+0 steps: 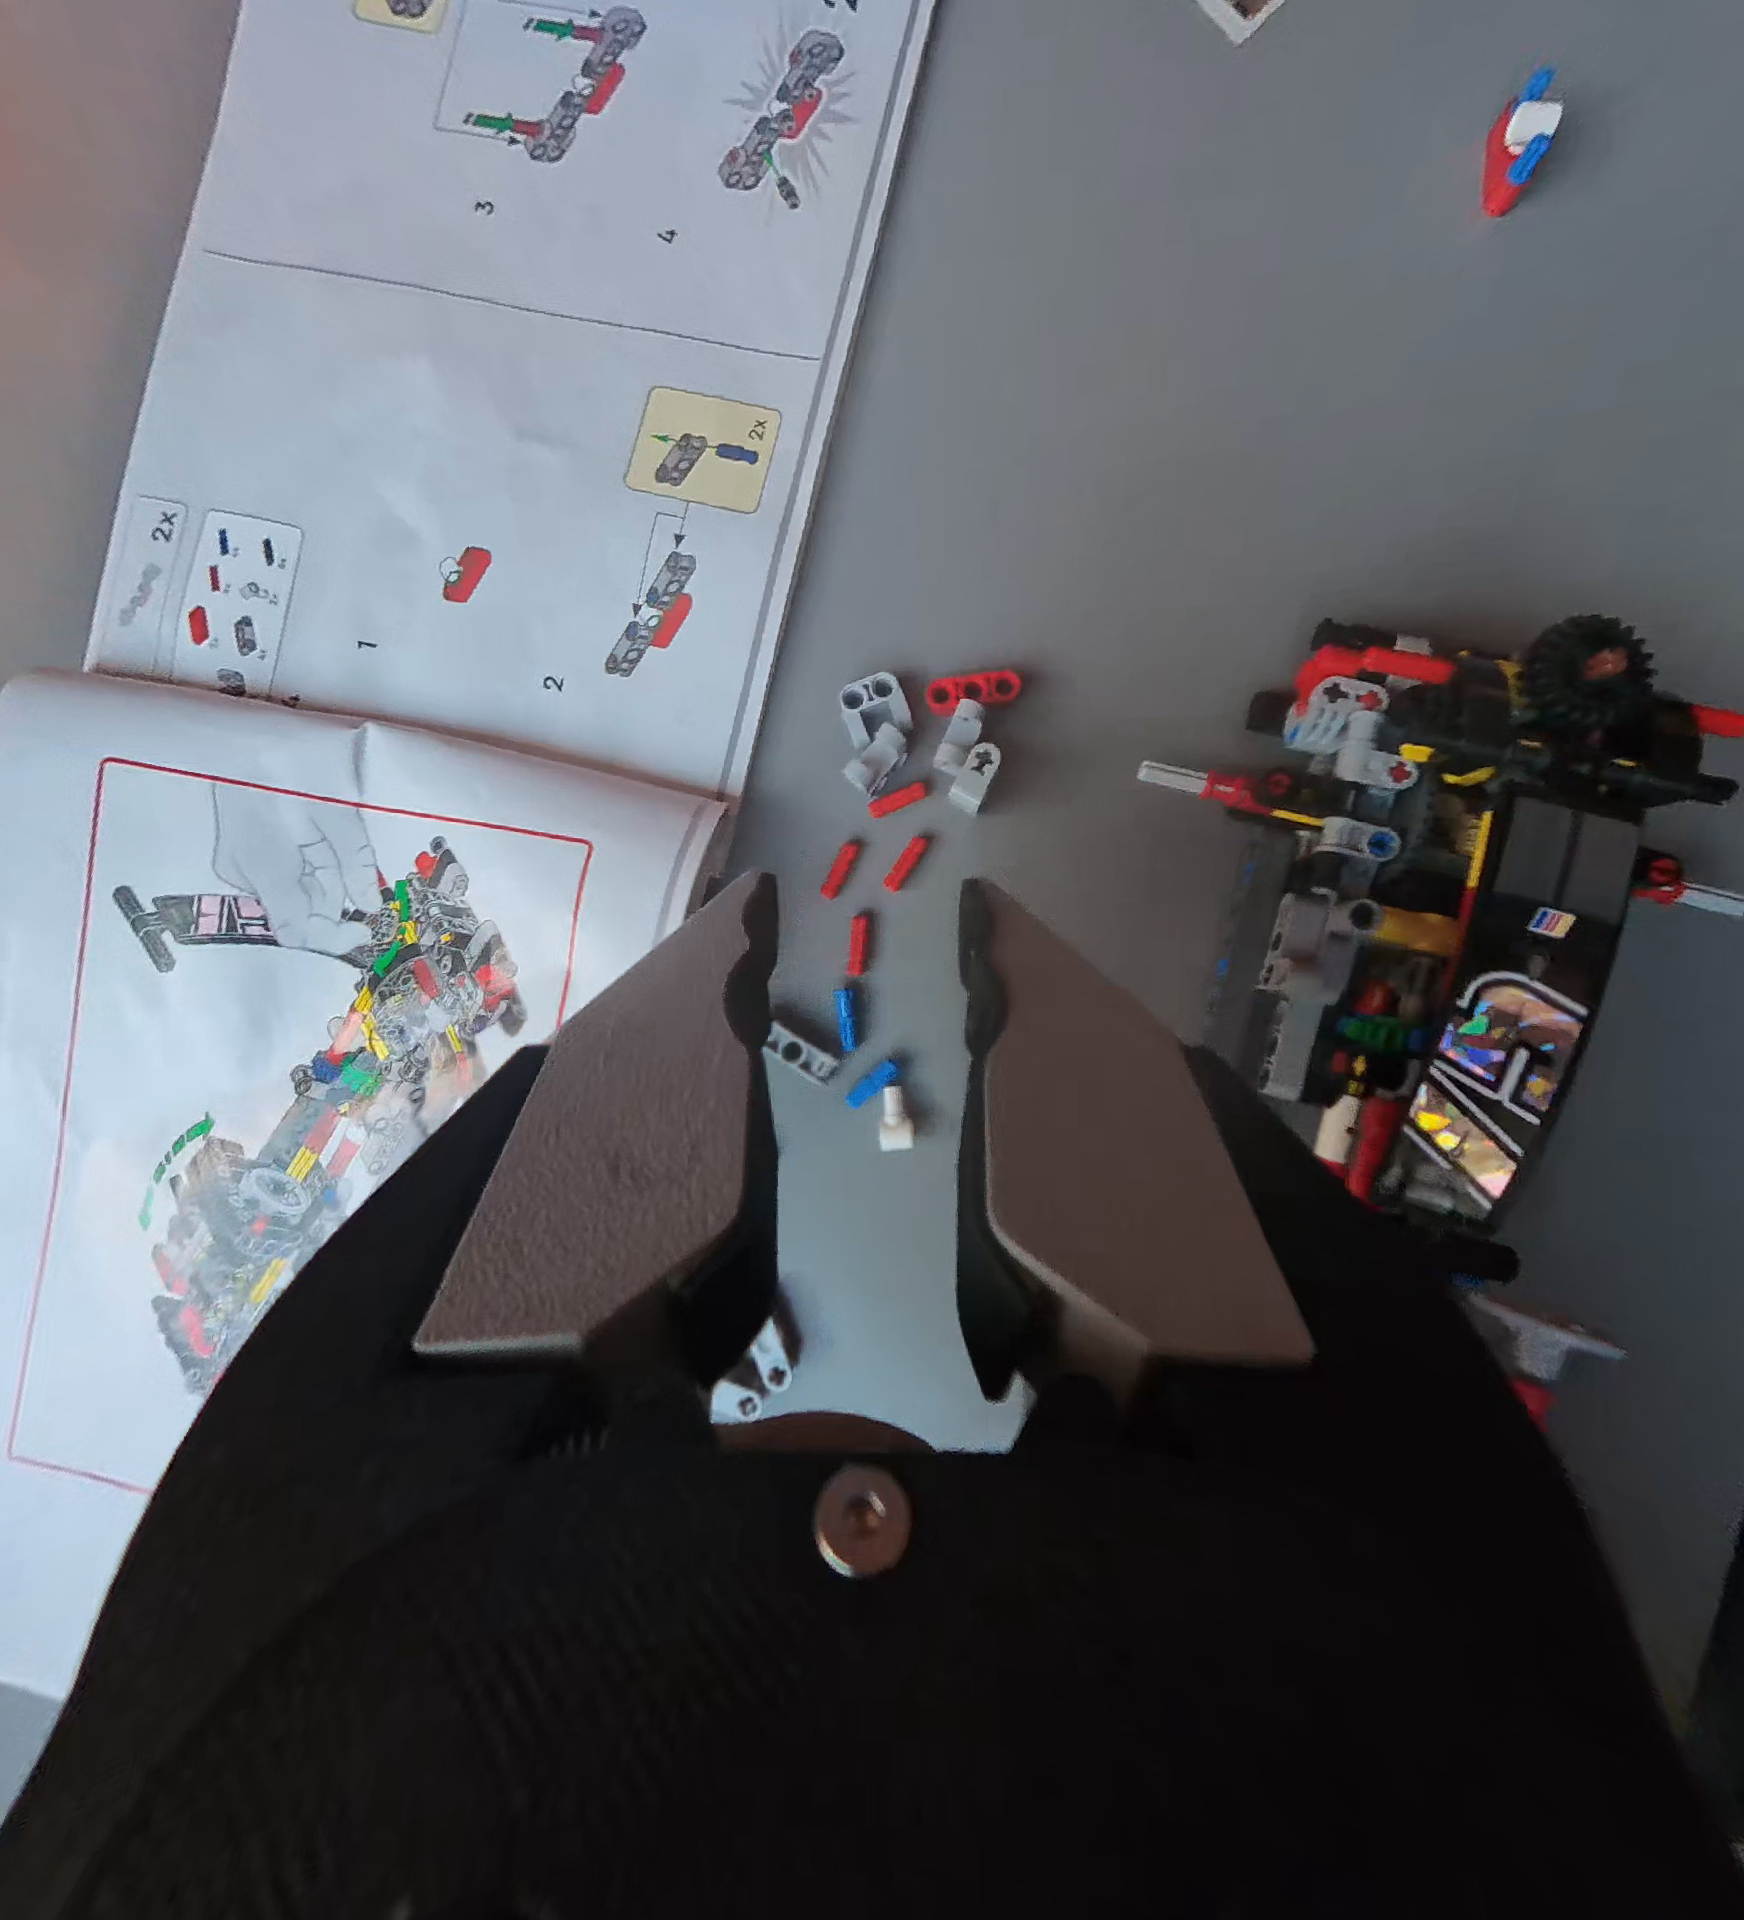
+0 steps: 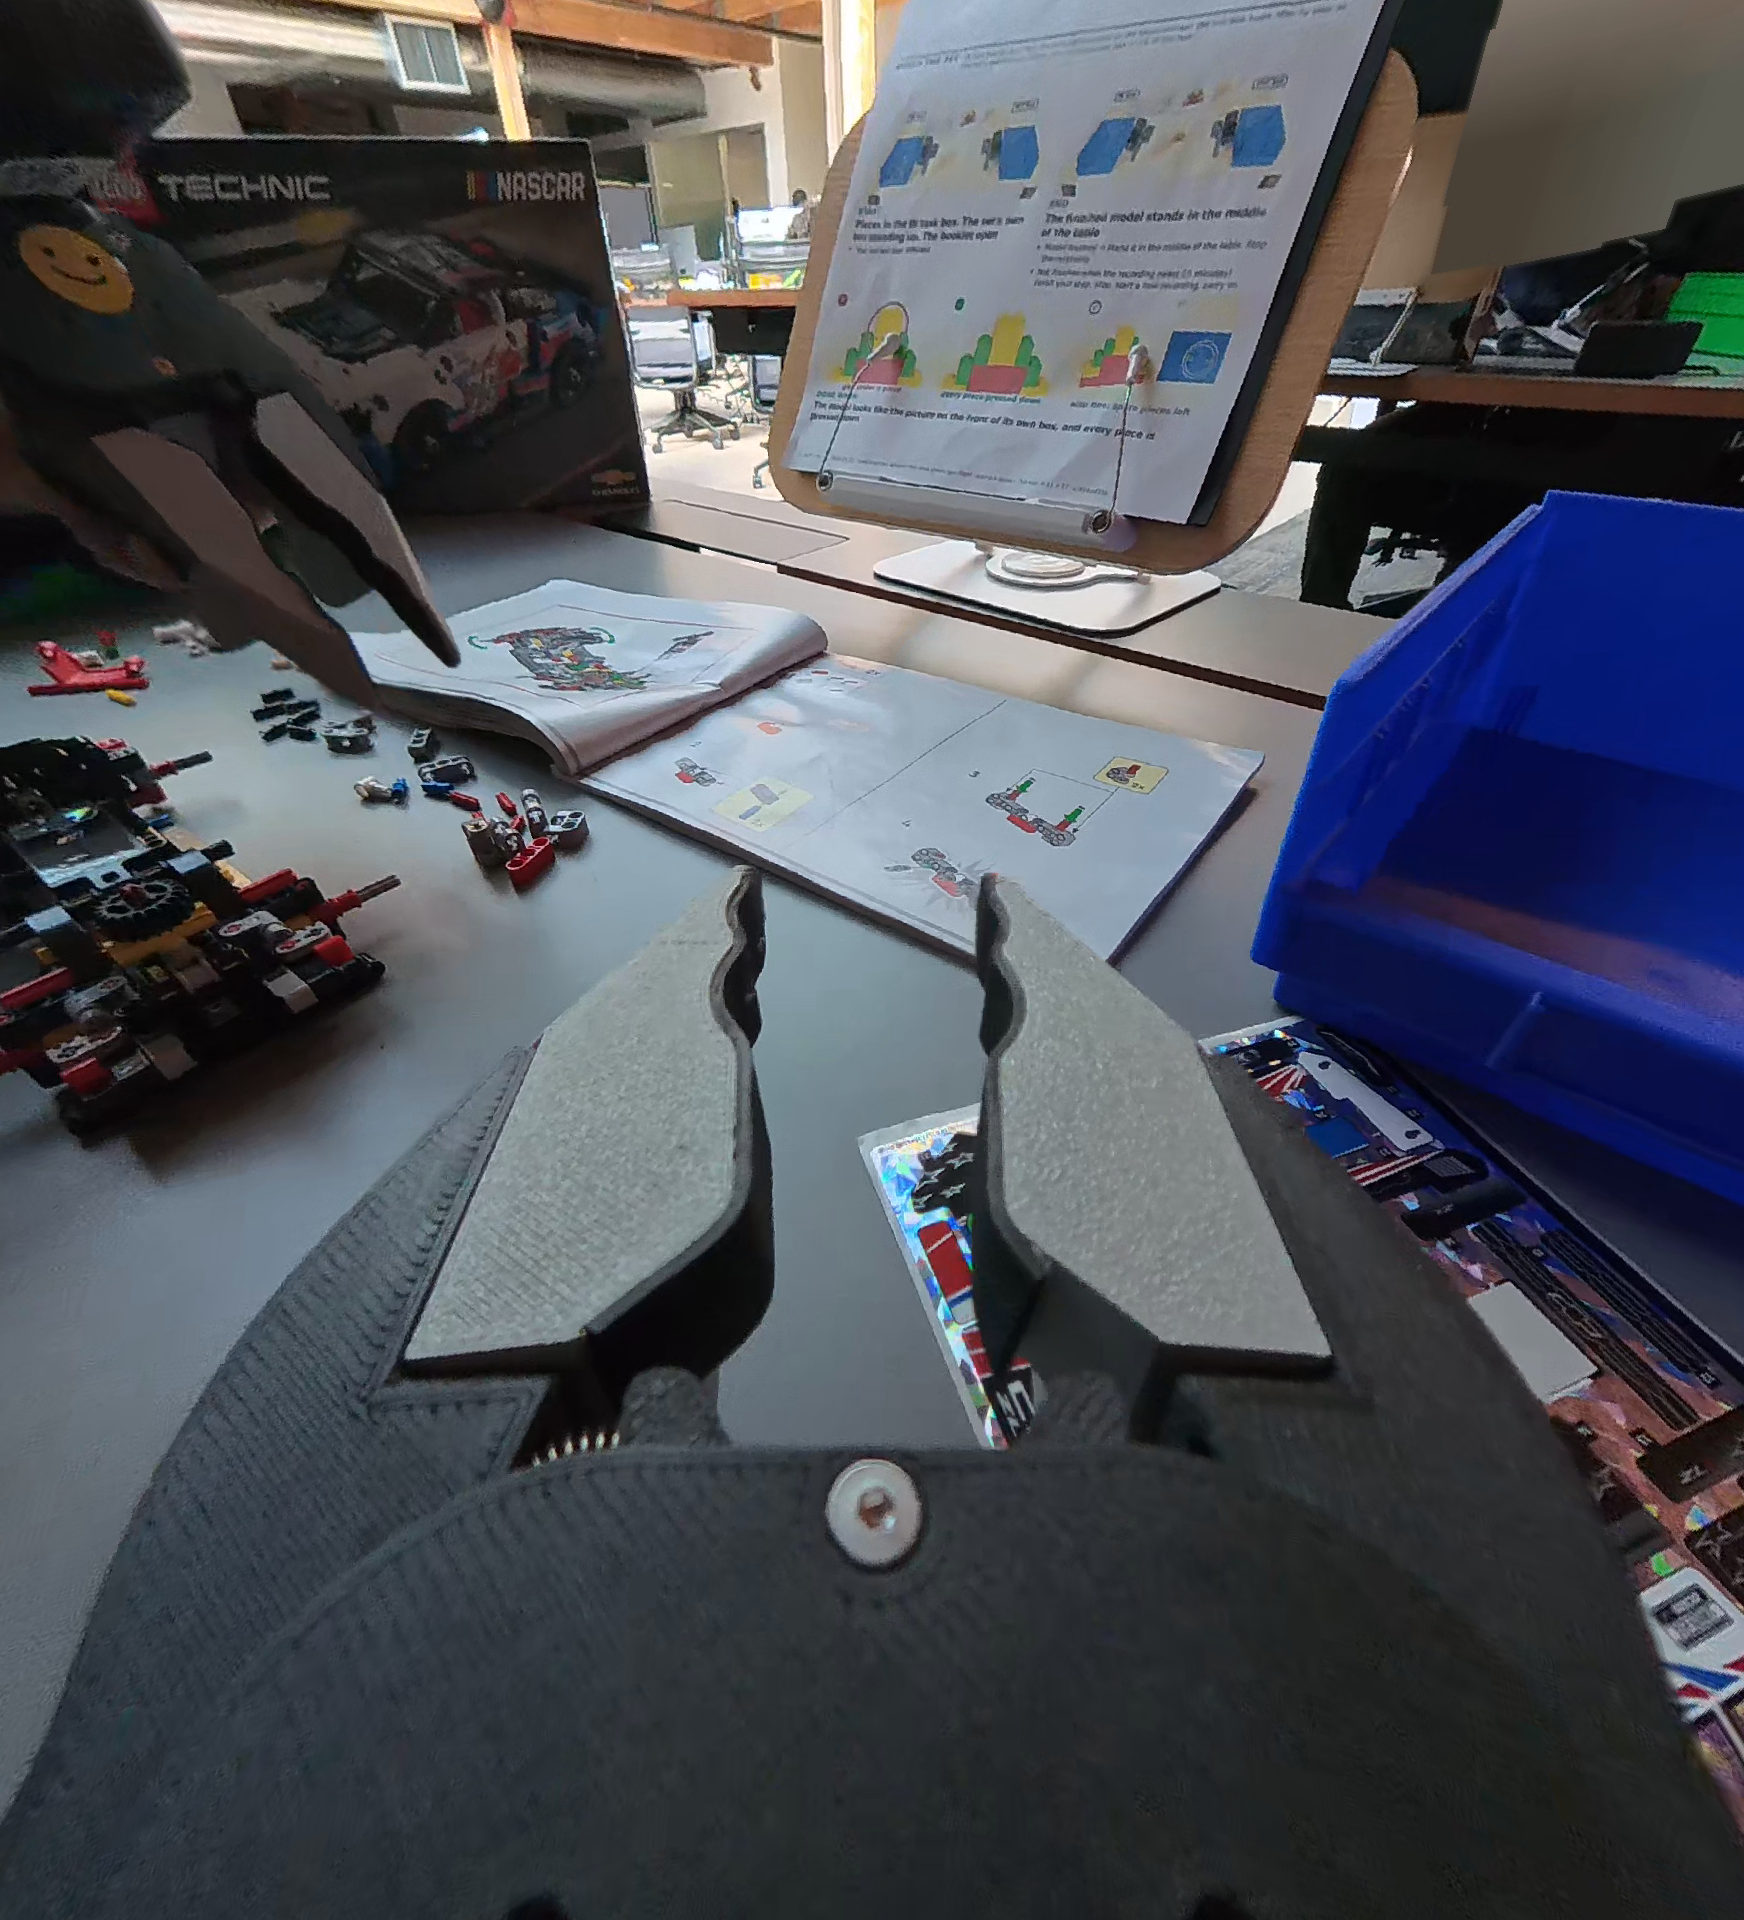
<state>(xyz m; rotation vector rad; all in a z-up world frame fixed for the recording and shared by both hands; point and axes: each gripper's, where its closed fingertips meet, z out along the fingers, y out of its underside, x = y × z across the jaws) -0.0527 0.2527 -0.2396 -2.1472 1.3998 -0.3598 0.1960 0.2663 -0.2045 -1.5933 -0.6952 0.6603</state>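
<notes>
Hovering spread and bare, the left gripper (image 1: 866,894) frames loose red pins (image 1: 860,940); right gripper (image 2: 868,894) likewise spread.

The left tool (image 1: 868,904) hid the near corner of the instruction booklet (image 1: 494,436) and part of a grey beam (image 1: 800,1049). The blue bin (image 2: 1574,831) and sticker sheet (image 2: 1626,1403) ran off the right edge. The small black pieces (image 2: 286,717) were too tiny to identify.

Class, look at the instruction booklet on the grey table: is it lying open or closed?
Open. The instruction booklet lies spread flat on the table, two printed pages facing up on either side of its spine, with building-step diagrams visible.
</notes>
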